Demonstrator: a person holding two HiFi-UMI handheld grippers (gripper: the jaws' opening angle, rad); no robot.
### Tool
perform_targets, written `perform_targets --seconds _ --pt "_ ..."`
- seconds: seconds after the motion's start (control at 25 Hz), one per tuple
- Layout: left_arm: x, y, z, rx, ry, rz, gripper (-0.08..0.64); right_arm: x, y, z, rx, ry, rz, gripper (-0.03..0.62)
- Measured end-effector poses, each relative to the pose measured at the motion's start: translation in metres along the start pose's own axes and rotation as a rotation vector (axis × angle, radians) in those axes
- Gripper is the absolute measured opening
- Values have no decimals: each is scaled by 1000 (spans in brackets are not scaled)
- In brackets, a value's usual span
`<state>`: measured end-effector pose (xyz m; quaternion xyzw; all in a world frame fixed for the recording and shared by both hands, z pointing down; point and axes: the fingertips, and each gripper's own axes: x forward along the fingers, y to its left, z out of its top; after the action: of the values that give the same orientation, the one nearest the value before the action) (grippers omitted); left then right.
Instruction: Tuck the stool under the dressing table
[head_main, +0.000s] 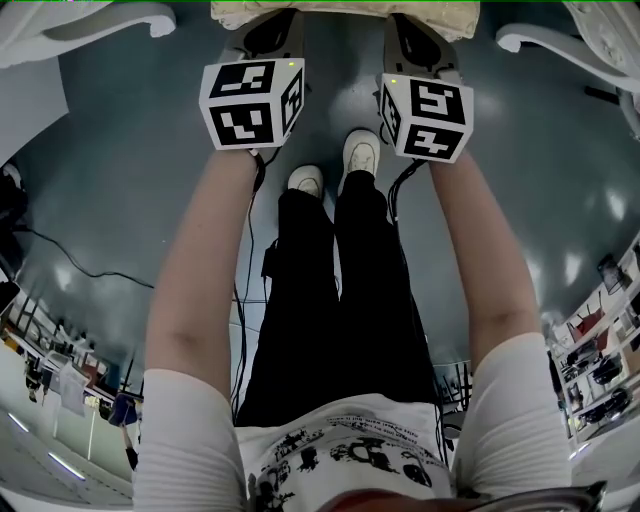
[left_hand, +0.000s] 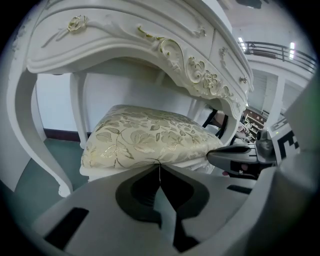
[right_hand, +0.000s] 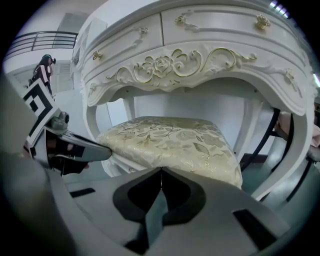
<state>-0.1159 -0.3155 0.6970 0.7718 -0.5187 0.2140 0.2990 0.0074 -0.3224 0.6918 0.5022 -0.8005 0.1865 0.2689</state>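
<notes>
The left tongs (left_hand: 160, 169) are fully closed, the two tips meeting in a thin seam with nothing between them, and those tips sit right at the front edge of the stool (left_hand: 150, 137). The right tongs (right_hand: 161, 172) are closed the same way, tip against tip and empty, also at the front edge of the cushion (right_hand: 170, 141).

In the head view the stool shows only as a strip of cream fabric at twelve o'clock. The left tongs reach toward it at eleven o'clock and the right tongs at one o'clock, each with its marker cube (head_main: 250, 102) facing up. The two pairs of tongs lie side by side, near each other but apart.

The stool stands on the dark floor (head_main: 120, 200) beneath the dressing table (right_hand: 200, 55), its gold-leaf-patterned cushion under the carved arch and between the curved white legs (left_hand: 22, 130). In the left gripper view the table's apron hangs over the cushion from ten o'clock to two o'clock.

The person's white shoes (head_main: 360, 152) stand at the centre of the head view, just behind the tongs.
</notes>
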Motion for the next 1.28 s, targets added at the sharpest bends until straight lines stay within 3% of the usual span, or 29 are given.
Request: perform_targets --seconds 0.48,0.6,0.84,1.04,1.28 --pt "13 -4 23 27 -41 4 21 13 -15 15 -109 2 -14 17" --pt "2 -10 28 51 -60 -19 21 9 -6 17 -111 47 31 17" --pt "-47 -54 24 143 -43 -101 21 -53 7 46 -118 -16 126 17" --pt "-120 -89 71 152 -115 -172 21 -135 28 89 -126 -66 167 17" --pt "-208 -112 158 166 -242 -177 21 -229 43 158 -102 -139 151 17"
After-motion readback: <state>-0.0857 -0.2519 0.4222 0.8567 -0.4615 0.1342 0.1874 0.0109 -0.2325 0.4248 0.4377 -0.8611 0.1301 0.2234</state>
